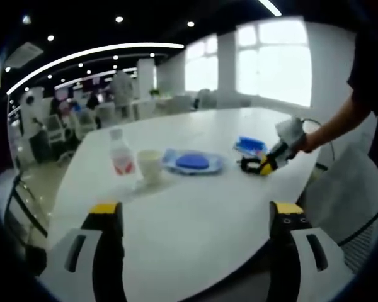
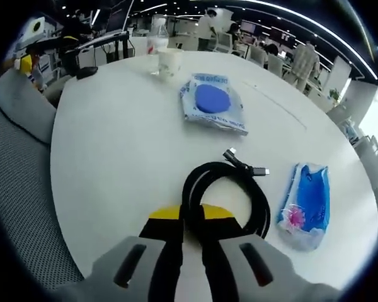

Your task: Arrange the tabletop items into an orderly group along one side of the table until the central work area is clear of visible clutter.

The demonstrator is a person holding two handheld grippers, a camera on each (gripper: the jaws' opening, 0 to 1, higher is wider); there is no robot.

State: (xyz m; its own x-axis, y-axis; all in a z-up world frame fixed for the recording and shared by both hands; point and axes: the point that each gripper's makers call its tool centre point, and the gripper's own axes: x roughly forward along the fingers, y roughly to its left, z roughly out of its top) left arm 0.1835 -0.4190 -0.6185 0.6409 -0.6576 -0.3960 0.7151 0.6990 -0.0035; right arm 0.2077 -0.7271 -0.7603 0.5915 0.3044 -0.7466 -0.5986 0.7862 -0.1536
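On a white round table (image 2: 113, 157), the right gripper (image 2: 190, 229) clenches a coiled black cable (image 2: 230, 189) at its near loop, plug ends trailing toward 1 o'clock. A blue pouch (image 2: 305, 204) lies just beside at 3 o'clock; a packet with a blue disc (image 2: 211, 100), a paper cup (image 2: 168, 61) and a bottle (image 2: 156, 34) sit toward 12. The left gripper (image 1: 198, 217) hangs released, jaws wide over bare tabletop. Best practice, arguably: lift the coil whole so loose ends do not drag across the pouch.

black cable (image 2: 230, 189), blue packets (image 2: 305, 204), white table (image 2: 113, 145)
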